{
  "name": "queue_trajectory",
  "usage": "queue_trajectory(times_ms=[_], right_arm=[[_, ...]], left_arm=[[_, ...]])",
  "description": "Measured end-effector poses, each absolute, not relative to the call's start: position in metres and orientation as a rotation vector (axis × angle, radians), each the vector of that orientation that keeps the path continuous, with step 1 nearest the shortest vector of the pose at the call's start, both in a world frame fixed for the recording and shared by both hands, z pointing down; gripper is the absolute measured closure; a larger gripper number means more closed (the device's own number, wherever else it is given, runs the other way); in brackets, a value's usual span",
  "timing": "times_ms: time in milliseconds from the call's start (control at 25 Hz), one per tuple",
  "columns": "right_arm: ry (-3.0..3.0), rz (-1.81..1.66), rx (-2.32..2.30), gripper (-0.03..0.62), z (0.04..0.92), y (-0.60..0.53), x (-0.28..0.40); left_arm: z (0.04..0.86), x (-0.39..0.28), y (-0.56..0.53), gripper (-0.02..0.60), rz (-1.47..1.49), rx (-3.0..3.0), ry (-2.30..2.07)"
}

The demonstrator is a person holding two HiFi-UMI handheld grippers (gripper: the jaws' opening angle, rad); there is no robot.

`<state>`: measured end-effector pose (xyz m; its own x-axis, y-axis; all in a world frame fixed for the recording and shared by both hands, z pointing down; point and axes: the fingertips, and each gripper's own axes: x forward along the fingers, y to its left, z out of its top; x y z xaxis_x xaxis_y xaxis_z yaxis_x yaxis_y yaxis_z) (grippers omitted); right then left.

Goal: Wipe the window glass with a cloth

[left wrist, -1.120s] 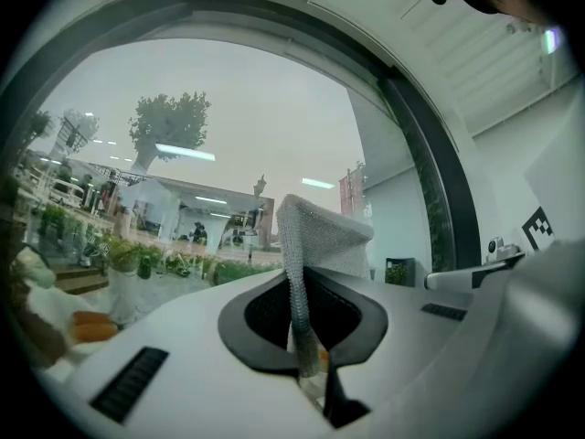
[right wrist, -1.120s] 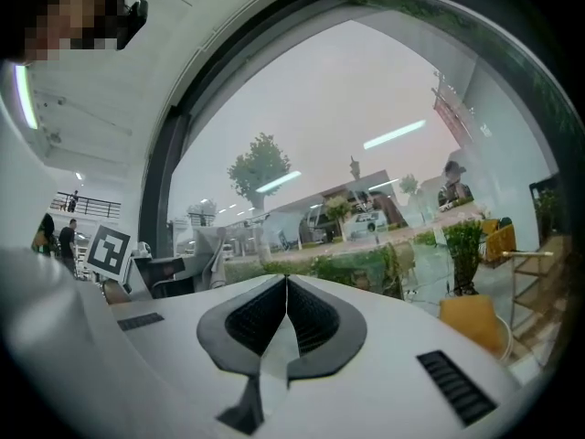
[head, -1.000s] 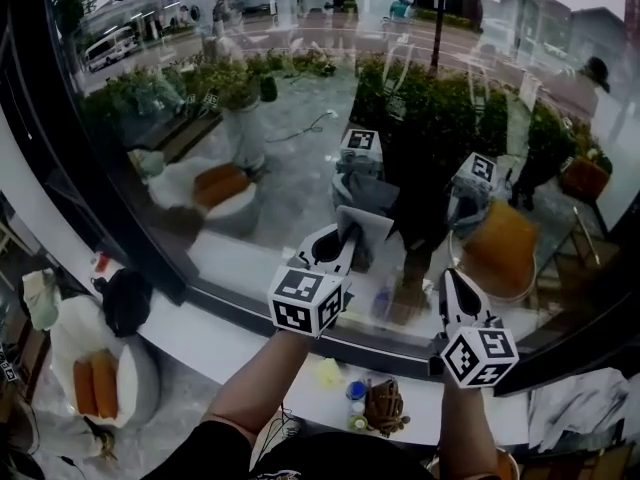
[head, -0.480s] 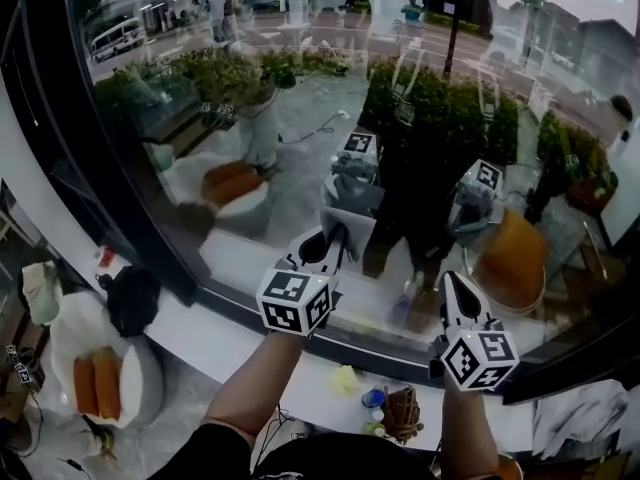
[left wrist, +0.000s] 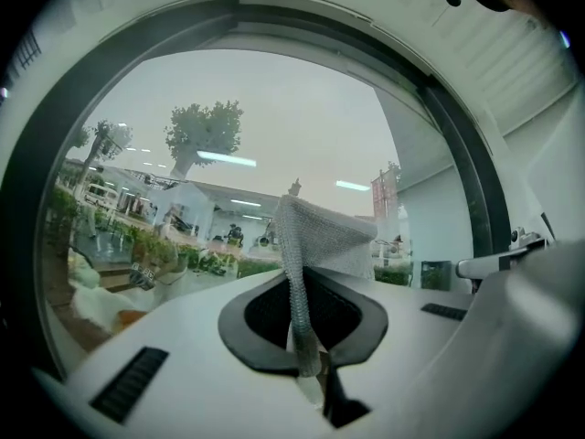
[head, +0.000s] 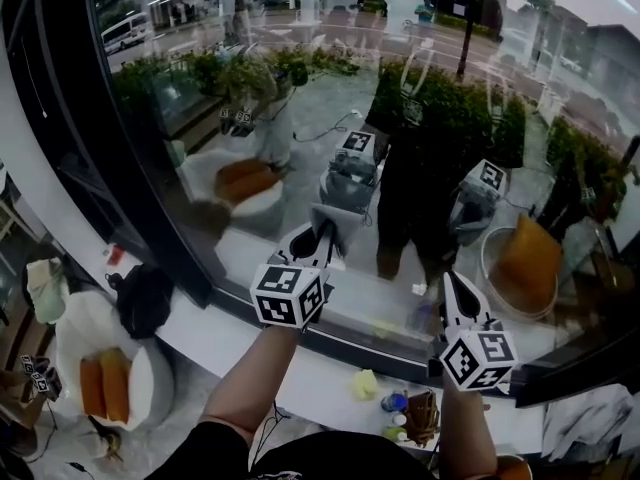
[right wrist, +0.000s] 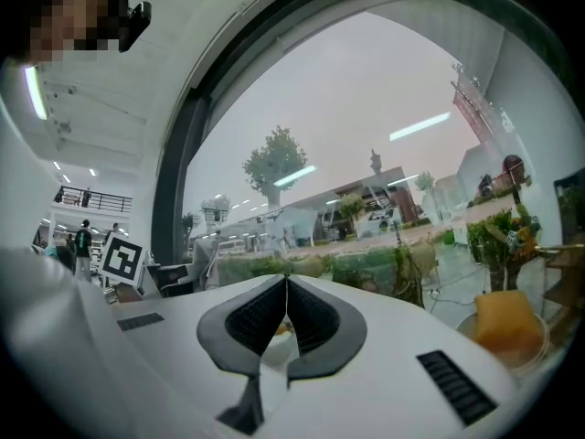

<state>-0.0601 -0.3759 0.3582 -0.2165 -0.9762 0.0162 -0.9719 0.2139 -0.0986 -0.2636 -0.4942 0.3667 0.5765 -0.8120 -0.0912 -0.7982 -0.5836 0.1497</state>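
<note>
A large pane of window glass [head: 300,78] fills the head view, mirroring both grippers and the room. My left gripper [head: 322,236] is shut on a grey cloth [head: 338,225], and the cloth lies against the glass. In the left gripper view the cloth [left wrist: 315,240] rises out of the closed jaws, its folded top near the pane [left wrist: 274,126]. My right gripper [head: 449,281] hangs lower right, close to the glass, shut with nothing in it. The right gripper view shows its jaws [right wrist: 285,286] pressed together before the window [right wrist: 366,108].
A black window frame [head: 120,168] runs down the left and along the bottom. Below lies a white sill [head: 230,343]. On the floor stand a round white chair with orange cushions [head: 105,383] and a small table holding bottles and a yellow item [head: 390,403].
The left gripper and cloth have slid slightly left and up along the glass. The head view has shifted to the right. The right gripper has held its place.
</note>
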Motion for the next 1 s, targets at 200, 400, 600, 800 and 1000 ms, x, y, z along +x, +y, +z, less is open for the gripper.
queue_trajectory(times_ms=[200, 400, 600, 800, 1000], right_arm=[[2.409, -0.164, -1.918, 0.565, 0.369, -0.381, -0.058], [2.405, -0.175, -1.912, 0.566, 0.370, -0.383, -0.054], [2.409, -0.180, -1.912, 0.565, 0.372, -0.384, -0.057], [2.416, -0.180, -1.905, 0.565, 0.370, -0.389, -0.052], [2.421, -0.186, -1.906, 0.565, 0.374, -0.395, -0.050]], left_arm=[[0.375, -0.274, -0.507, 0.563, -0.187, 2.681, -1.451], [0.380, -0.280, -0.512, 0.563, -0.157, 2.666, -1.495], [0.383, -0.288, -0.515, 0.563, -0.137, 2.658, -1.526], [0.382, -0.281, -0.516, 0.563, -0.127, 2.674, -1.537], [0.384, -0.280, -0.519, 0.563, -0.124, 2.670, -1.534]])
